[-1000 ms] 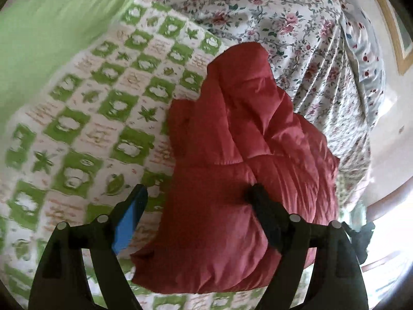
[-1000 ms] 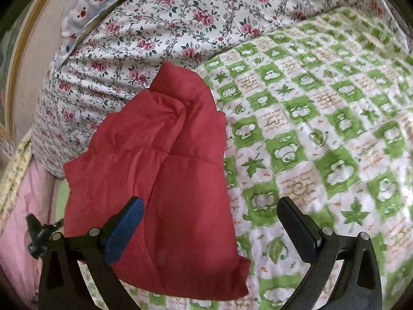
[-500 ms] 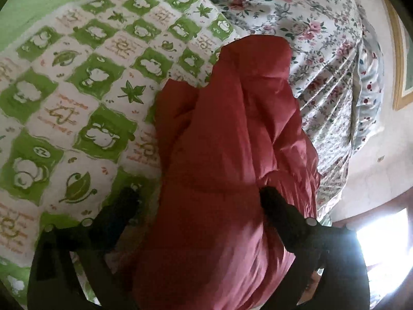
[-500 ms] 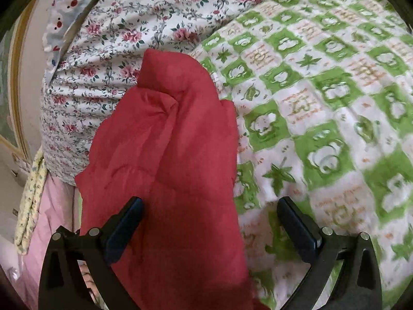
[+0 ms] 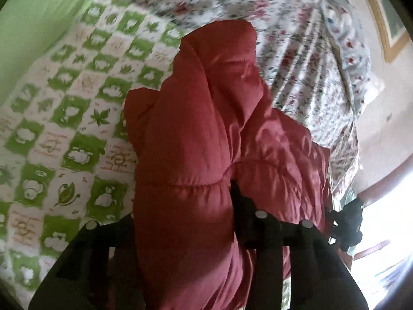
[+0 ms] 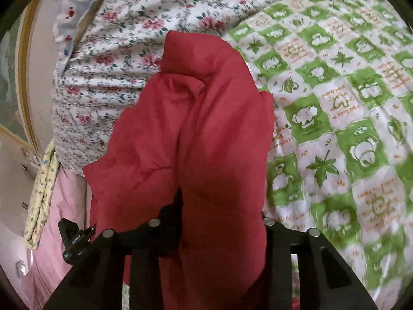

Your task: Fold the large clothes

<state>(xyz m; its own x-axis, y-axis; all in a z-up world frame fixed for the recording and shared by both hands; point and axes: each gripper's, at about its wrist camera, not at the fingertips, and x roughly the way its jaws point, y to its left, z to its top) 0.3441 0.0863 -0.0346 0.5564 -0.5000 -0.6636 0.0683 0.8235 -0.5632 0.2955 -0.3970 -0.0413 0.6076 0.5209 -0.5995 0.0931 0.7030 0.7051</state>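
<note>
- Left wrist view: the red jacket [image 5: 206,142] lies bunched on the bed [image 5: 64,134], its far end against the floral quilt [image 5: 296,59].
- The left claw [image 5: 185,222] has just been closing and now pinches a thick roll of the jacket's near edge.
- In the right wrist view the right claw [image 6: 222,217] has likewise just closed, clamped on a fold of the jacket [image 6: 201,129].
- Both grips look bulky; judge them firm before lifting, since slick padding may slip out.
- Lift both claws together, level, and spread them to draw the hem taut.
- Keep clear of the checked bed cover [image 6: 335,118], so it is not dragged along.
</note>
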